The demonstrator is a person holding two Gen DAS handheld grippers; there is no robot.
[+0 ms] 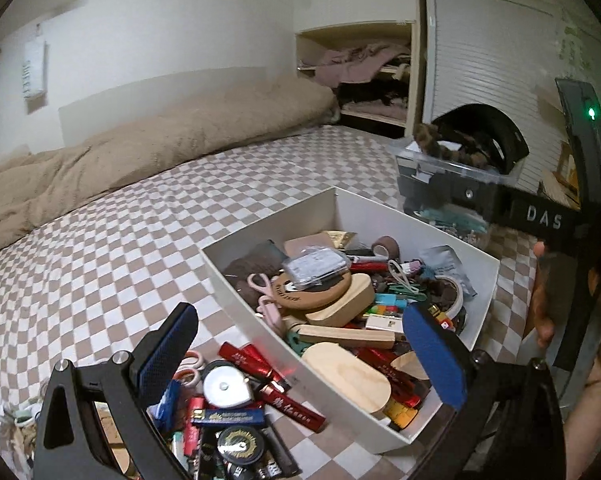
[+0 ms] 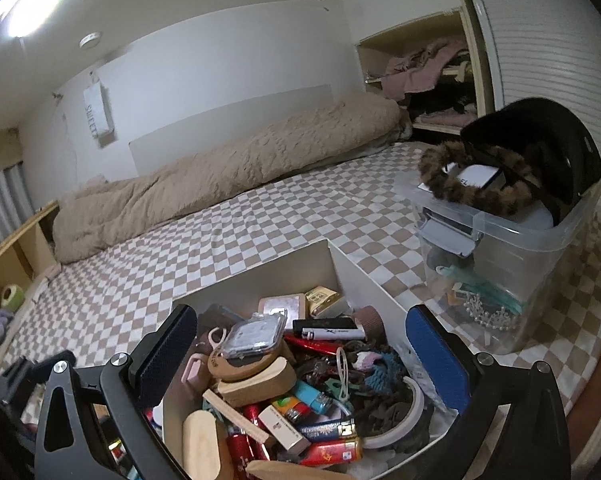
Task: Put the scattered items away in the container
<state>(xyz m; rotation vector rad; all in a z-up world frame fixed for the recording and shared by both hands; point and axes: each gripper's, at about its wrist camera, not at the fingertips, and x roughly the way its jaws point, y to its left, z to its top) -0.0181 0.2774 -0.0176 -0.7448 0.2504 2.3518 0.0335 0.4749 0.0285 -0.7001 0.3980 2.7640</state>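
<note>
White box point(image 1: 380, 216) on the checkered bed point(image 1: 140, 216) is already heaped with items. A pile point(image 1: 236, 412) remains outside, touching its near-left wall. Left gripper point(image 1: 300, 354) hangs over that wall and right gripper point(image 2: 300, 356) over the box, both spread and empty.

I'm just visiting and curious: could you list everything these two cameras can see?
White rectangular box: one, on the checked bed cover, packed with small items.
Loose pile of lighters and tins: many, red, black, blue, on the cover left of the box.
Clear plastic bin: one, right of the box, holding a black cap.
Beige quilt: one, along the wall.
Open shelf of clothes: one, far right.
Left gripper: black, blue pads, open.
Right gripper: same, open above the box.
</note>
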